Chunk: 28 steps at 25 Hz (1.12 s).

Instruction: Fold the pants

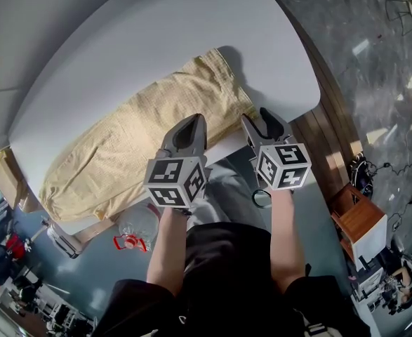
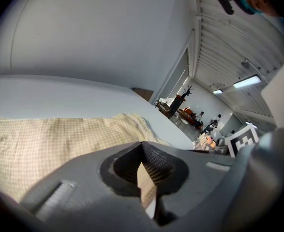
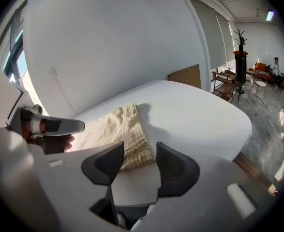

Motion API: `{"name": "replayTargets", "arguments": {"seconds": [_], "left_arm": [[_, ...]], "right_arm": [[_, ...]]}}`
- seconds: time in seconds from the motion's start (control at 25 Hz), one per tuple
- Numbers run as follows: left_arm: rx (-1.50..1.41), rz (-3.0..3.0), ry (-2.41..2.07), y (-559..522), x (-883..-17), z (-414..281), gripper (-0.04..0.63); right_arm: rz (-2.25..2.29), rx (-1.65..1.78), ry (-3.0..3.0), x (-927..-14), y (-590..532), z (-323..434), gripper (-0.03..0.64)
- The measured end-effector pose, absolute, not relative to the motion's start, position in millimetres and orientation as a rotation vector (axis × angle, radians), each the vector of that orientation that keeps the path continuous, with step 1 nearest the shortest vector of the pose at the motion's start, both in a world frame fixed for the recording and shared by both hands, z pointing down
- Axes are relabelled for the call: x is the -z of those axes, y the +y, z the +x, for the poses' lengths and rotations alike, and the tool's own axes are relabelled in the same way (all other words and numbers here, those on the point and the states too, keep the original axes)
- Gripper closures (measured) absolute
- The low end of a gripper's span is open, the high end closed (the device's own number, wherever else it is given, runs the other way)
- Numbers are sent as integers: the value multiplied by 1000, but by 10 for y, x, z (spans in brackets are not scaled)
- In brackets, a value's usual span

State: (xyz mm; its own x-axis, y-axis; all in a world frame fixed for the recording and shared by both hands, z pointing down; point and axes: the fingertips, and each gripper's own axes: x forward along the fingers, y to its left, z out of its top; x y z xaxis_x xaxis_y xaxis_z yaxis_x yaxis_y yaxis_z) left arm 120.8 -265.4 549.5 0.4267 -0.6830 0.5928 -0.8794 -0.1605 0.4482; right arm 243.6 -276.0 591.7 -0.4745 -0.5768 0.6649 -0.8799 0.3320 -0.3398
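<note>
Pale yellow checked pants (image 1: pixel 135 139) lie folded in a long band across the white table (image 1: pixel 191 34), from the near left edge toward the middle. My left gripper (image 1: pixel 189 121) hovers over the band's near edge. In the left gripper view its jaws (image 2: pixel 142 144) meet at the tips, shut; a sliver of yellow cloth shows through the gap behind them, with the pants (image 2: pixel 45 139) flat beyond. My right gripper (image 1: pixel 262 121) stands open at the band's right end. In the right gripper view the pants' end (image 3: pixel 127 129) lies between and past the spread fingertips (image 3: pixel 139 153), untouched.
The table's rounded edge (image 3: pixel 195 115) drops to a wooden floor strip and grey floor on the right. A wooden side table (image 1: pixel 360 220) stands at the lower right. A cardboard box (image 1: pixel 5 177) and a clear bag with red parts (image 1: pixel 132 241) sit under the near left edge.
</note>
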Motion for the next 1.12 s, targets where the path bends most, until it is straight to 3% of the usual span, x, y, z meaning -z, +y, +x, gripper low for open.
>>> {"name": "replayTargets", "arguments": {"seconds": [0.32,0.64,1.12], "left_arm": [[-316,1891,-1356,-2588,-5465,1114,592],[-299,1876,-1385,-2557,-5415,1001,592],[-262,1892,-1395,-2548,-5310,883,592]], "right_arm": [[1210,-992,-2104,-5979,-2737,2381,425],[1157,-1068,-2056,-6017,-2752,2318,516],[1250,-1072,-2080,-5798,-2774,2503,529]]}}
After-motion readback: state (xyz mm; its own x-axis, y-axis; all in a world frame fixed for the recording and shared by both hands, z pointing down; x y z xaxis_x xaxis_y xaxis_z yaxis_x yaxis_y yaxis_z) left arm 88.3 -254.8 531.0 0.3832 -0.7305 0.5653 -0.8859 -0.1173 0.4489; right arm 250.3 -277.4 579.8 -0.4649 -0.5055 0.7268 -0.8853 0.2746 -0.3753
